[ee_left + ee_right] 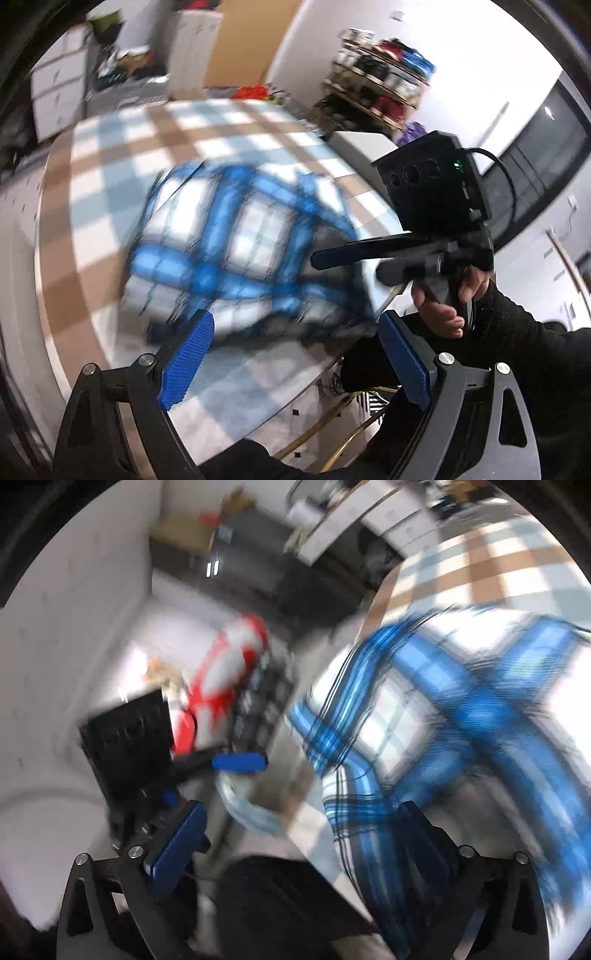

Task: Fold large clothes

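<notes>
A blue and white plaid garment [236, 243] lies bunched in a rough fold on the checked tablecloth [110, 147], blurred in both views. My left gripper [295, 317] hovers over its near edge, blue pads wide apart, nothing between them. My right gripper [349, 266] reaches in from the right at the garment's right edge, held by a hand [443, 317]. In the right wrist view the right gripper [301, 808] stands open. The plaid garment [461, 720] fills the right side, and a strip of it runs close by the right finger without being pinched. One blue pad [240, 762] of the left gripper shows at left.
The table edge [373, 314] runs close to the person's dark sleeve [535, 350]. A cluttered shelf [384, 74] stands at the back right and white drawers [55, 81] at the back left. A red and white thing [221, 672] lies beyond the table.
</notes>
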`<state>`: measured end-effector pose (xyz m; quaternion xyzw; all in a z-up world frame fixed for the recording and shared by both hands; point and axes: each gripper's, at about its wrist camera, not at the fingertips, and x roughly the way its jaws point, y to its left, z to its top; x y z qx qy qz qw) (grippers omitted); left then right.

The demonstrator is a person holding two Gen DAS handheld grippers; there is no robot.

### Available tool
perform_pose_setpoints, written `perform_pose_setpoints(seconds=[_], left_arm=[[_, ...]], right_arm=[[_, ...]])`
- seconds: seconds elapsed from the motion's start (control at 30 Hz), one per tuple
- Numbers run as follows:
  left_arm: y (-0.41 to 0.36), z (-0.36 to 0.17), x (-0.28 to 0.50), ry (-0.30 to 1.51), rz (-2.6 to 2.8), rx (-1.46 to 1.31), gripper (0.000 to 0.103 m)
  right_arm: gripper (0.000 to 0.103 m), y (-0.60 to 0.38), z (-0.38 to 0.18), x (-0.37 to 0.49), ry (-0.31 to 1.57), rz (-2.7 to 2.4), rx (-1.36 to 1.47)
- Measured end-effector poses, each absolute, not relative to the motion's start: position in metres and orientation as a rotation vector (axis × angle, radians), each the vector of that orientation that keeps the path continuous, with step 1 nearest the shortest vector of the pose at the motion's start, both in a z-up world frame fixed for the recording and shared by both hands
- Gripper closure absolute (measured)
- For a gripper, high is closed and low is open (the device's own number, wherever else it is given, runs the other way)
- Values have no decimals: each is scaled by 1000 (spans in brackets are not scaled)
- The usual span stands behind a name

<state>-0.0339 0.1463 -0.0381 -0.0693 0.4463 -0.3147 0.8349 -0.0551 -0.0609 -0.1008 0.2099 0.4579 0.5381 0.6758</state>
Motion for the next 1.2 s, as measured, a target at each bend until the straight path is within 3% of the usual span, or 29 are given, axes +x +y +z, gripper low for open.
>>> perform_pose_setpoints(seconds=[0.2,0.37,0.5,0.57,0.67,0.8,0.87,0.93,1.0,1.2], left_arm=[[130,-49,9,977,-653,-63,15],[145,-145,35,1228,-551,-196,16],[160,-168,13,1154,-526,-263,16],[165,-170,7,1150,-505,-269,16],[171,-174,2,1130,-521,-276,16],[182,-174,-4,1114,-556,-280,16],[187,-174,-5,1112,-569,-285,16],[190,-172,-7,1108,-580,-287,16],[196,-174,-8,1106,-595,-286,16],[204,-172,2,1118,-619,-321,16]], right_arm=[[0,-148,-93,-45,888,997,561],[0,-161,-99,-27,924,911,635],[0,-165,-81,-23,883,864,601],[0,-151,-61,-15,853,835,473],[0,-109,-28,3,801,762,42],[0,-34,-45,39,880,734,-372],[3,-17,-71,55,999,734,-454],[30,-18,-97,59,1133,782,-458],[45,-21,-100,47,1176,889,-412],[44,-43,-77,-23,1072,1156,-370]])
